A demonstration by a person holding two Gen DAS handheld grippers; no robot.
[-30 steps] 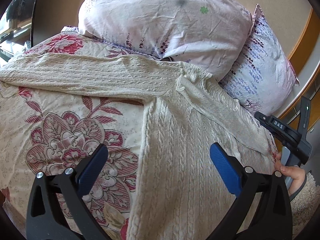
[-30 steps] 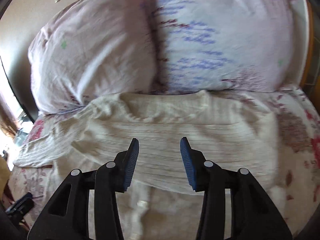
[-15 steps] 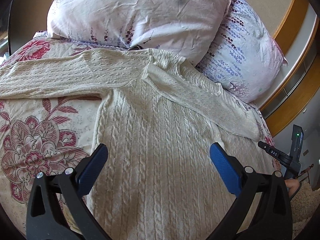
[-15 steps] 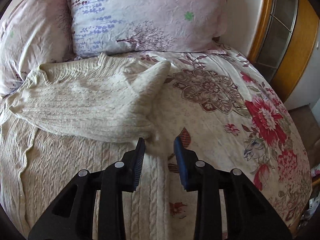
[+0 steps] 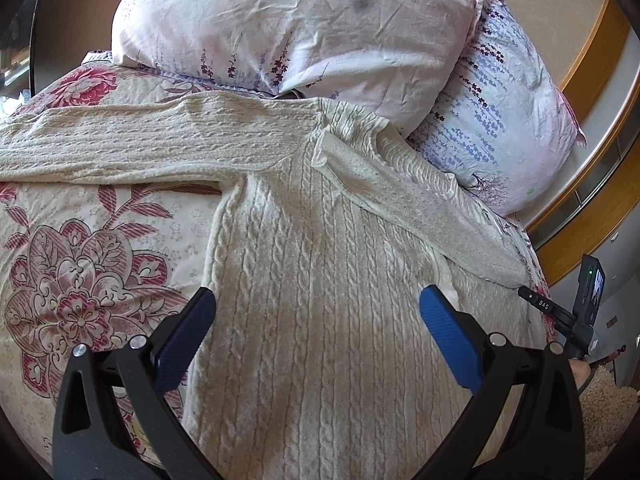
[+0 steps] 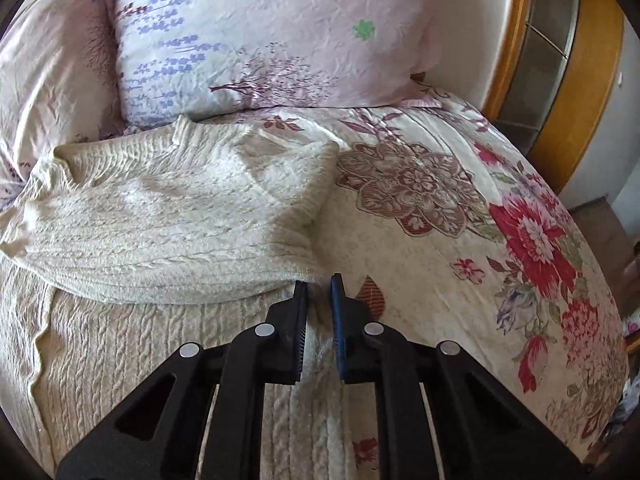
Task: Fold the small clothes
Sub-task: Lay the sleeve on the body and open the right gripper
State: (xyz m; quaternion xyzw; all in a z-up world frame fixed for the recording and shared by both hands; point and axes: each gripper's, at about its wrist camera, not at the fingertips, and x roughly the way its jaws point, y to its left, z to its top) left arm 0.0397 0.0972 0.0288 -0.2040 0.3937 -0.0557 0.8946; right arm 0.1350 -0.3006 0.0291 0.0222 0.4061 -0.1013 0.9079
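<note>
I see the cream cable-knit sweater point(image 5: 320, 300) spread on the floral bedspread point(image 6: 440, 240) below two pillows point(image 5: 280, 32), one sleeve point(image 6: 180, 220) folded across its chest. My right gripper point(image 6: 318, 292) has just been closing and now pinches the sweater's edge by that sleeve's cuff. My left gripper point(image 5: 316, 312) hangs wide open above the body.

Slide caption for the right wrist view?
Right gripper jaws closing on the cream cable-knit sweater's side edge, one sleeve already folded across.
</note>
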